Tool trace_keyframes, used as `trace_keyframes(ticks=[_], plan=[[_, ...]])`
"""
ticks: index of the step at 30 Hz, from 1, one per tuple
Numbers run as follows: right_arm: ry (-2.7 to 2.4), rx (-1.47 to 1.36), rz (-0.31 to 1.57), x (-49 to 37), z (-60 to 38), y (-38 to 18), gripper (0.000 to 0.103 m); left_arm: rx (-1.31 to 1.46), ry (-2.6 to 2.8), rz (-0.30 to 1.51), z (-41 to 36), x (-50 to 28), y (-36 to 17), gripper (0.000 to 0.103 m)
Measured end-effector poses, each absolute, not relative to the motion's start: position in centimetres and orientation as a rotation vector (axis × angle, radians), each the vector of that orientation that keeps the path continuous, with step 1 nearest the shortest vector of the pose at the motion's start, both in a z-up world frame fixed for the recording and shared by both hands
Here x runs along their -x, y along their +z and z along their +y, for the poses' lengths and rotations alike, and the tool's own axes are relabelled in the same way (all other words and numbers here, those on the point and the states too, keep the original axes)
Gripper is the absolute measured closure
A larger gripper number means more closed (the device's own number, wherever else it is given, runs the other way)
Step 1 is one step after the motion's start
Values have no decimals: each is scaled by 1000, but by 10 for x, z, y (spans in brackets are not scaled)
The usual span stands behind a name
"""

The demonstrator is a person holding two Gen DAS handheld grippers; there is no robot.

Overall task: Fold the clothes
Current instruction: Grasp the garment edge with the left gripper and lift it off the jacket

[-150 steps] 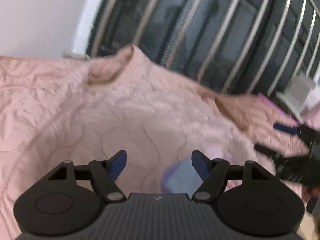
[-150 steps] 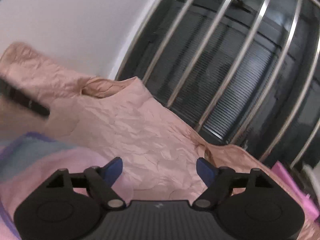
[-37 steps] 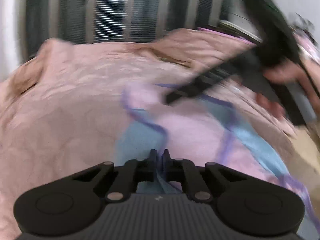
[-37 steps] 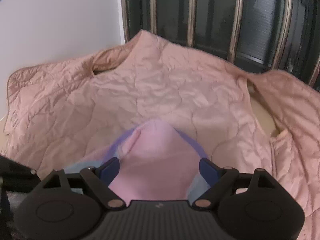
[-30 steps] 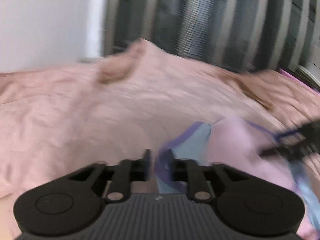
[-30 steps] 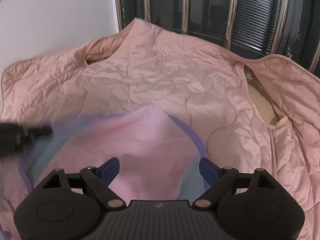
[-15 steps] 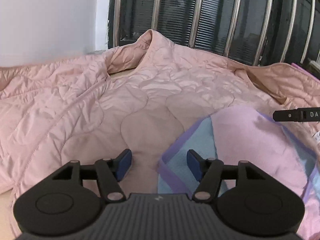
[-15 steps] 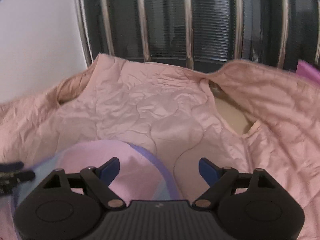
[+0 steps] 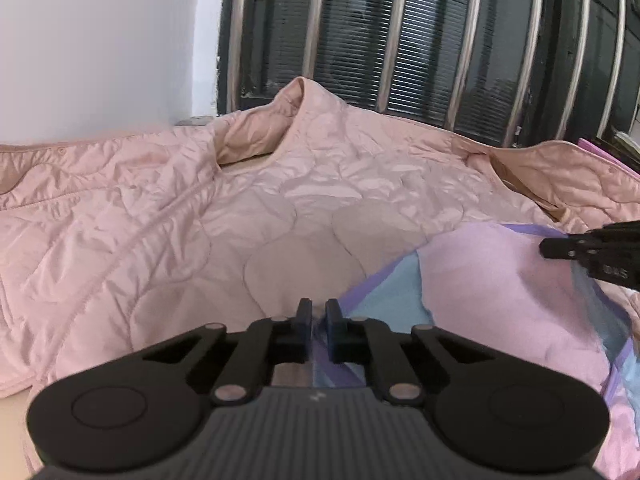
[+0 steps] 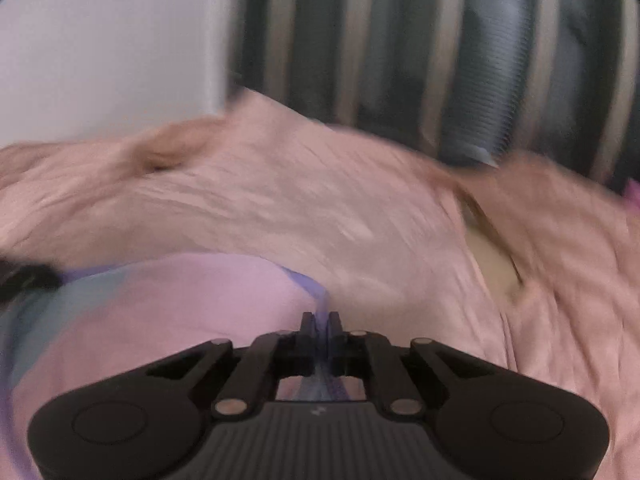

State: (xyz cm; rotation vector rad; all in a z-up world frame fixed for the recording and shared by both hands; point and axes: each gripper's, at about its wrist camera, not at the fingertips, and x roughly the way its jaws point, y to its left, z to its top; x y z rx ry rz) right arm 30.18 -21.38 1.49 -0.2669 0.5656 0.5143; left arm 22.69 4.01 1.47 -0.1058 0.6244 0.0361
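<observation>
Pink quilted jacket (image 9: 248, 208) lies spread across most of both views, its collar raised toward the dark barred window (image 9: 440, 40) at the top of the frame. On top of it, at lower right in the left wrist view, rests a lilac and light-blue garment (image 9: 488, 280) with a purple edge. The left gripper (image 9: 319, 322) sits at bottom centre; its fingers (image 9: 303, 320) are closing on the purple edge of that garment, the cloth pinched in the narrow gap. The right gripper (image 10: 320, 330), in a blurred view, has its fingers (image 10: 306, 328) pressed together on another part of the same edge. It also shows at the right edge of the left wrist view, at the garment's far corner.
</observation>
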Motion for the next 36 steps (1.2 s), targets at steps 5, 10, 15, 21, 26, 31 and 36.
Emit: trace_keyframes(ticks=[5,10,15,21,26,31,36], plan=[[342,297,598,-318,-209,6,78,73,45,642,38,-230,11,73],[309,279,605,-313,-218,26,57,72,-58,661,46,-229,19,30],[289,236,534,-275,-230,75,30,80,-150,755,60,-232,18,33],[378,190,599,-206,-234,67,28,52,-169,760,63,-229,17,43],[363,157,661,-172,-248,25,29,95,-102,699,70,-227,22,50],[346,132,696,-167,-250,0,62,69,-78,687,63,-230,19,61],[319,165,664,-160,-249,0,93,57,-52,670,61,-230,20,68]])
